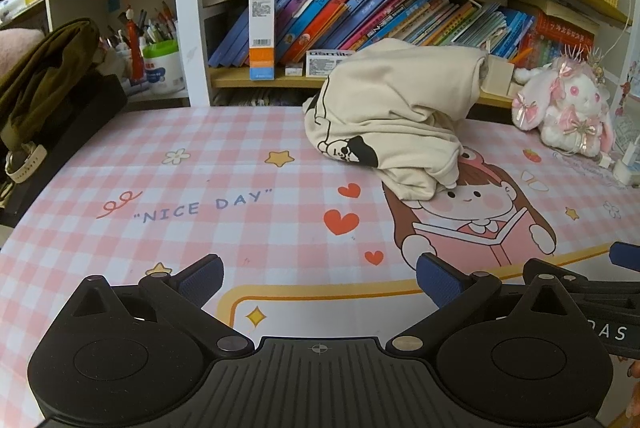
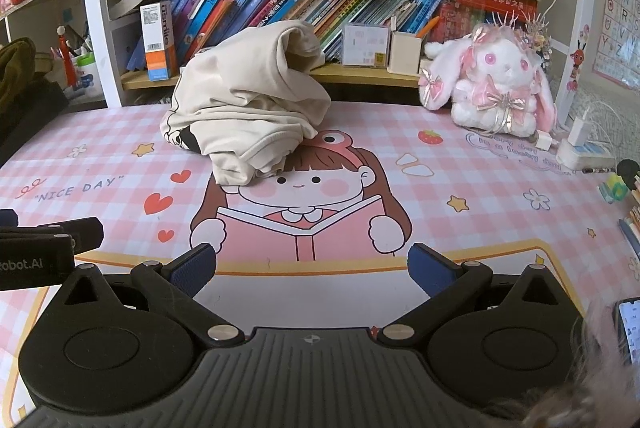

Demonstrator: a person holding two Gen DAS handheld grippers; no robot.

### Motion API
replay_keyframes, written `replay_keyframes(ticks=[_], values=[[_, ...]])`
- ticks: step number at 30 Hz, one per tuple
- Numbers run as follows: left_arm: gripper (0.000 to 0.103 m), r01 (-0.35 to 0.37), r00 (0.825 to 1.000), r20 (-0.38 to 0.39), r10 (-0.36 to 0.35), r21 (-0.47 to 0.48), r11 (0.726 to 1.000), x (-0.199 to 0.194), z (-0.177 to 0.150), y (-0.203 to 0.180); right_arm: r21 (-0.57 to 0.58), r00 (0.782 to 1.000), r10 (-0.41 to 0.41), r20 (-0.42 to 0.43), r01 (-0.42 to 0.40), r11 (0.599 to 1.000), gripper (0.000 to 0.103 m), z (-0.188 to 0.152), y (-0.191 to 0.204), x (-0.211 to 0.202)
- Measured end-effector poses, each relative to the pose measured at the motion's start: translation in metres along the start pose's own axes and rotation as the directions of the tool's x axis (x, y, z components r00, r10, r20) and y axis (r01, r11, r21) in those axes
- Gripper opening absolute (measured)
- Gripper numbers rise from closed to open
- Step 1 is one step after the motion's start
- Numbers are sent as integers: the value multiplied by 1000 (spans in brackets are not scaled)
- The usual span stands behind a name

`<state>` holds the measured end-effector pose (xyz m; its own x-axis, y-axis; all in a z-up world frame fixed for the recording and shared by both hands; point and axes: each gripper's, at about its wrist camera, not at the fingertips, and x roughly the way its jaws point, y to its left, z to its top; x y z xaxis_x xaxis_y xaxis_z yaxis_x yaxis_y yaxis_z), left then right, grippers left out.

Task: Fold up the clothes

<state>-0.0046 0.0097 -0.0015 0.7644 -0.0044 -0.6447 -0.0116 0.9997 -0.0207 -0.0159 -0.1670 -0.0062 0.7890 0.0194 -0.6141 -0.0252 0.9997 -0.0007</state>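
The folding looks not yet begun. The cream shirt (image 1: pixel 394 108) sits as a crumpled heap at the back of the counter (image 1: pixel 200 188), upper middle-right in the left wrist view and upper middle-left in the right wrist view, its top leaning against the lower bookshelf (image 2: pixel 360 72). A black cartoon print shows at its lower left edge, and one loose end spills forward onto the mat's drawing of a reading girl.

The left claw (image 1: pixel 318 278) fills the bottom of its frame with its blue pads wide apart and nothing between them. The right claw (image 2: pixel 312 268) is likewise spread and empty, low in its frame; the two sit side by side, well short of the shirt.

The next move likely calls for reaching forward to the heap, pinching two separate edges or corners, and drawing the shirt onto the bare middle of the mat to lay it flat. The hem and sleeves are hard to pick out in the bundle, so finding true edges may take some sorting.

The counter carries a pink checked mat printed "NICE DAY". A white plush rabbit (image 2: pixel 496 84) sits at the right, near a power strip (image 2: pixel 584 148). Slanting books (image 1: pixel 360 16) crowd the shelf behind.
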Motion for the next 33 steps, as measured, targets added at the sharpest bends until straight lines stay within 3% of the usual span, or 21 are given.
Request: replay_keyframes(ticks=[33], values=[[103,-5,1000,-14,5,0,1000,0,0,1,1,1000,2,-6,-2,1000,103,-1,2,1]])
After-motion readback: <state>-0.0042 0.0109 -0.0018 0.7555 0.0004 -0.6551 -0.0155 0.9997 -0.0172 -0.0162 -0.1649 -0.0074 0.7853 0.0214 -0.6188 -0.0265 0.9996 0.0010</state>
